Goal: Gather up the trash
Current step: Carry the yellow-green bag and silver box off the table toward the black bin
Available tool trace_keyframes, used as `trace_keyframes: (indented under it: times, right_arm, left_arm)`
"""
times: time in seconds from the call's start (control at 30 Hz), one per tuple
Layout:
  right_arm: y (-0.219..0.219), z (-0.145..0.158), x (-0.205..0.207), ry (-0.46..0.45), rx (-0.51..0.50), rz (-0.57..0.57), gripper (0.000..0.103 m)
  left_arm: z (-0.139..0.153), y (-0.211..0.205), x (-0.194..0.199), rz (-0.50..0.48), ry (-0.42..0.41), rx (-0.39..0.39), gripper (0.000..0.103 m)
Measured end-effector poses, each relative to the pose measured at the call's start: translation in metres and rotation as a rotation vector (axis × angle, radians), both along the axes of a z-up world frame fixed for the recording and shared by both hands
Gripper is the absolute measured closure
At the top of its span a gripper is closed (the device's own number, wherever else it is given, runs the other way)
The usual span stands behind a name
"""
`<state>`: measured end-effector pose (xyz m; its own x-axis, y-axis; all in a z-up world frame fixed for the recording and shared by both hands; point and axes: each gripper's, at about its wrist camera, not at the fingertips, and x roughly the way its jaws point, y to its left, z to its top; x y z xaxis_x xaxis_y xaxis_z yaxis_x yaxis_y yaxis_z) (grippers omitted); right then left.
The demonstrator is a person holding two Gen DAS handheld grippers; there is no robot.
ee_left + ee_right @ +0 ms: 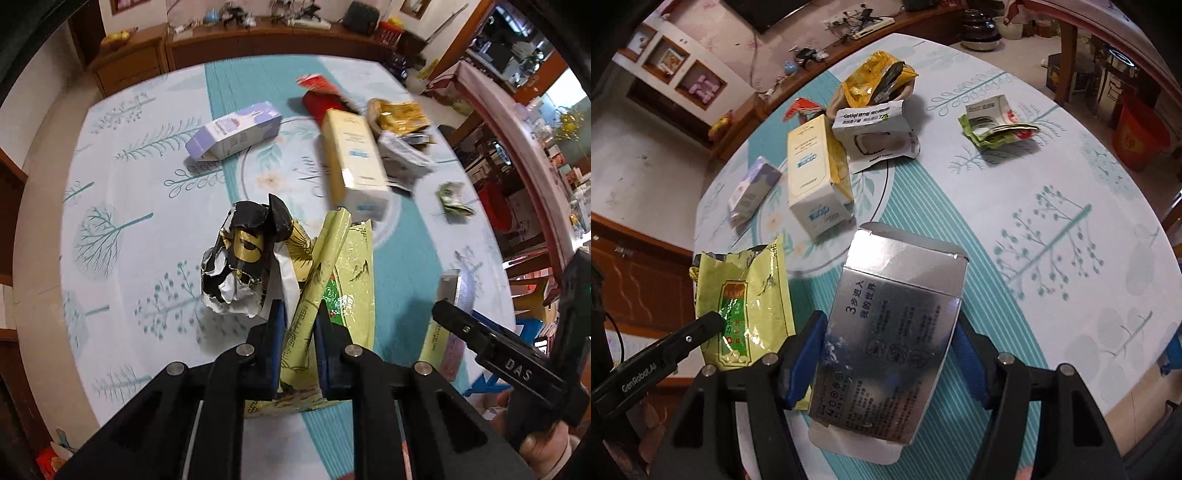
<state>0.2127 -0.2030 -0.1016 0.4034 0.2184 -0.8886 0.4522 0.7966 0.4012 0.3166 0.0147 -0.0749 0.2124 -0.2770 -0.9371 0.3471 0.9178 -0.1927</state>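
Two grips: both full.
Silver carton point(890, 332): right gripper point(890, 354) jaws clamped across its sides above tabletop point(1052, 177); light, crushable, slick.
Green pouch point(332, 295): left gripper point(300, 354) jaws pinching its folded edge; limp, crinkly, grip near fold.

From my feed I see a round surface point(122, 206) draped in a pale cloth printed with teal trees and broad teal bands. Behind it a long, low wooden sideboard point(266, 40) runs along the far wall, its top cluttered with cables and small objects I can't make out. A wooden drawer cabinet point(129, 62) stands at its left end, carrying something yellow. The wall above is white. In the right wrist view, white wall niches point(679, 70) hold small items, and a red bucket point(1141, 136) stands on the floor near a dark pot point(979, 27). The floor point(639, 170) looks pale and tiled. Daylight comes in at the far right.
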Motion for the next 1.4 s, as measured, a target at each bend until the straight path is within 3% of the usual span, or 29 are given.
trace_keyframes:
  times: [0.13, 0.47, 0.7, 1.03, 1.23, 1.4]
  right_arm:
    - [-0.009, 0.005, -0.024, -0.019, 0.026, 0.031, 0.036]
    - [-0.024, -0.001, -0.075, -0.024, 0.049, 0.098, 0.036]
    - [-0.025, -0.005, -0.094, -0.031, 0.088, 0.076, 0.036]
    - [-0.030, -0.004, -0.124, -0.075, 0.127, 0.095, 0.036]
    - [-0.040, 0.004, -0.156, -0.093, 0.135, 0.178, 0.036]
    - [-0.049, 0.006, -0.184, -0.090, 0.125, 0.270, 0.036]
  left_arm:
    - [0.012, -0.003, -0.026, 0.021, -0.043, 0.002, 0.090]
    - [-0.031, 0.006, -0.063, 0.125, 0.087, 0.018, 0.090]
    - [-0.039, 0.006, -0.076, 0.089, 0.095, 0.045, 0.090]
    - [-0.018, -0.014, -0.119, 0.015, 0.049, 0.051, 0.090]
    - [0.000, -0.035, -0.171, 0.045, -0.007, 0.036, 0.090]
    - [0.002, -0.052, -0.218, 0.081, -0.005, 0.027, 0.090]
